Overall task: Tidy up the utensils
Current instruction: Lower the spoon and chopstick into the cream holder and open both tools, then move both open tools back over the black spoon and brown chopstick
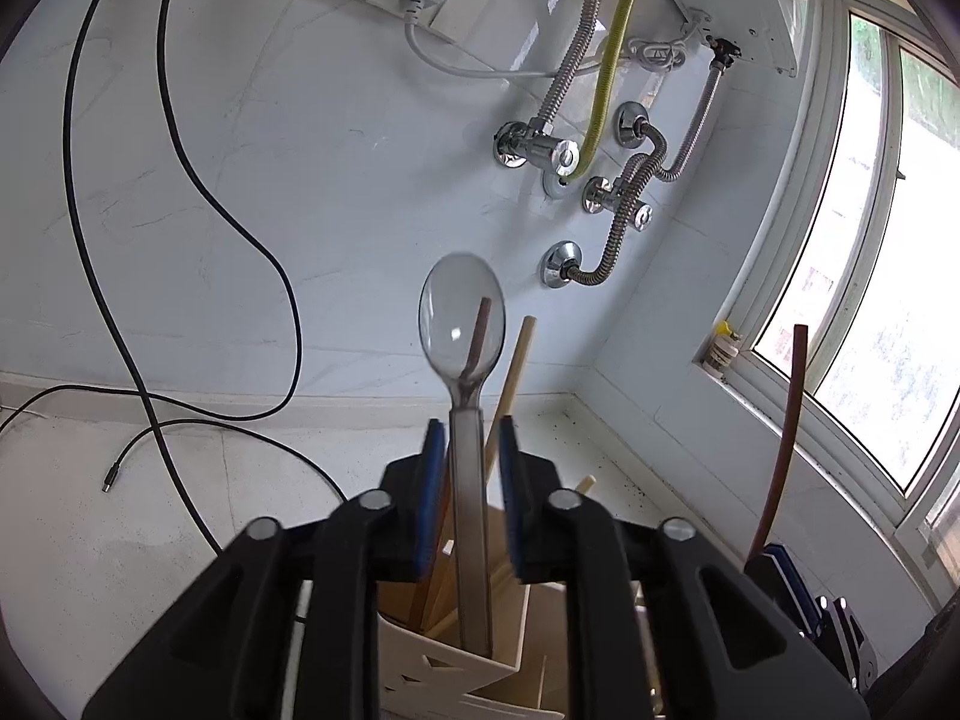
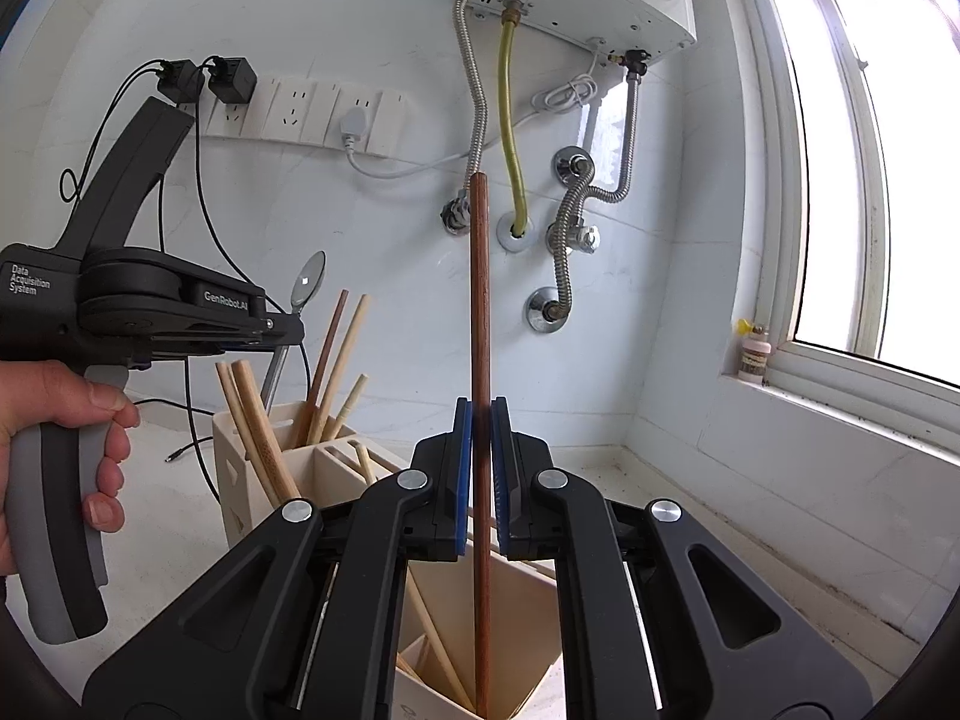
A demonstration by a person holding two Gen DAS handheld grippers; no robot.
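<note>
Utensils go into the holder (image 2: 288,468).
Left tool (image 1: 473,420) stands spread around the spoon (image 1: 462,324); right tool (image 2: 480,405) pinches a chopstick (image 2: 480,276), best lowered straight.

Holder on desk, corner by window.
We see spoon (image 1: 462,324) in holder (image 2: 312,468) with chopsticks (image 2: 336,360); left tool (image 1: 471,456) around its handle.

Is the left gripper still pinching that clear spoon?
Apart. The left wrist view shows the left gripper open, gaps between both blue pads and the spoon handle.
</note>
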